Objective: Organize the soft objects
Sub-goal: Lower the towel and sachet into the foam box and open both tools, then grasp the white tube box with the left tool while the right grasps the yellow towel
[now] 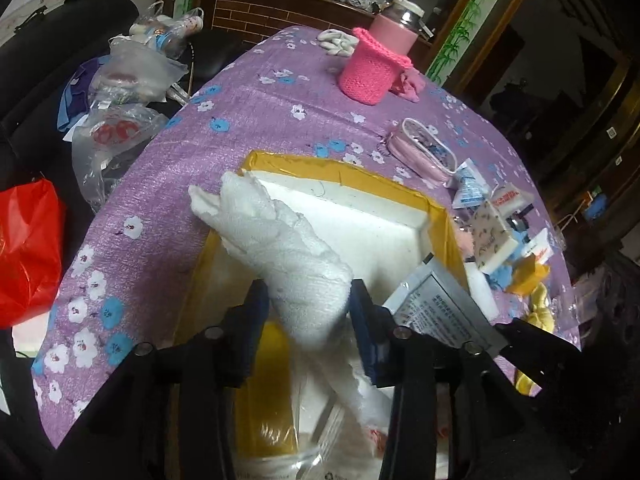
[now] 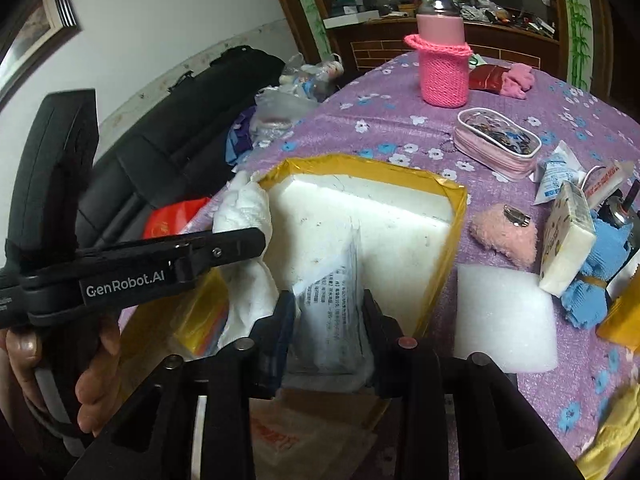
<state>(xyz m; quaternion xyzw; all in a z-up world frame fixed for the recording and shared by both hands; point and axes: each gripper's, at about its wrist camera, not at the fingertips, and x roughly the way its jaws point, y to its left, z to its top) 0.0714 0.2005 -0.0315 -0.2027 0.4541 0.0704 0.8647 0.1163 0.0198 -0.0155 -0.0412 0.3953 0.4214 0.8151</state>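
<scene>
My left gripper (image 1: pixel 308 300) holds the rolled white towel (image 1: pixel 280 232), pointing to the upper left over the yellow-taped foam box (image 1: pixel 436 208). My right gripper (image 2: pixel 328 316) holds a flat printed packet (image 2: pixel 332 304), pointing straight up the frame.

The tablecloth (image 1: pixel 248 120) is purple with white and blue flowers. The box (image 2: pixel 452 240) has yellow tape along its rim and a white foam lining. The towel (image 1: pixel 280 236) is white. The bottle (image 2: pixel 440 26) is pink and sits in a bright pink knitted sleeve (image 2: pixel 444 74). The pouch (image 2: pixel 496 148) is pale pink with a clear, patterned top. The fluffy pad (image 2: pixel 504 236) is light pink, the foam sheet (image 2: pixel 504 316) white, the plastic bag (image 1: pixel 28 252) red.
</scene>
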